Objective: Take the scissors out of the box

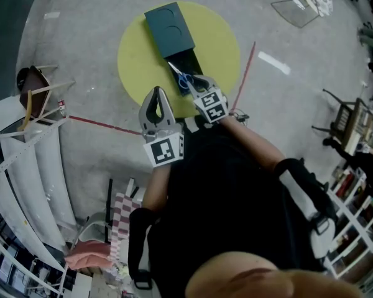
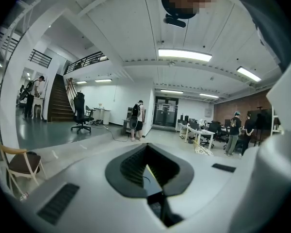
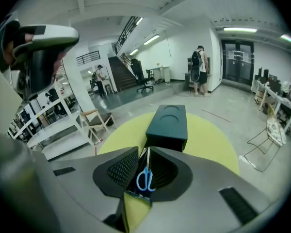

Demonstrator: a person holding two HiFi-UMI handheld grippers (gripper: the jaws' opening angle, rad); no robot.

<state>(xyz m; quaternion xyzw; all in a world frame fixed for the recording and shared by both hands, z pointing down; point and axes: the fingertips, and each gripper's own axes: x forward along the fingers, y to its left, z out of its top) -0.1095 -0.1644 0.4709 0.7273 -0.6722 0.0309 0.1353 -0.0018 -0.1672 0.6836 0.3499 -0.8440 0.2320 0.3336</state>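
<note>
A dark teal box (image 1: 169, 27) lies on the round yellow table (image 1: 221, 42), its drawer tray (image 1: 191, 62) pulled out toward me. Blue-handled scissors (image 1: 183, 78) rest in that tray, blades pointing at the box. My right gripper (image 1: 196, 81) hovers right over the handles, pointing down. In the right gripper view, the scissors (image 3: 145, 178) show in the narrow gap between the jaws of the right gripper (image 3: 145, 150), which are slightly open with no pad pressing on them. My left gripper (image 1: 156, 92) is at the table's near edge, tips together and empty.
A wooden chair (image 1: 34, 89) and white shelving (image 1: 25, 160) stand to the left of the table. A red line (image 1: 245, 73) crosses the floor beside it. A wire chair (image 1: 295, 5) sits far right. People stand far off in the hall (image 2: 137, 120).
</note>
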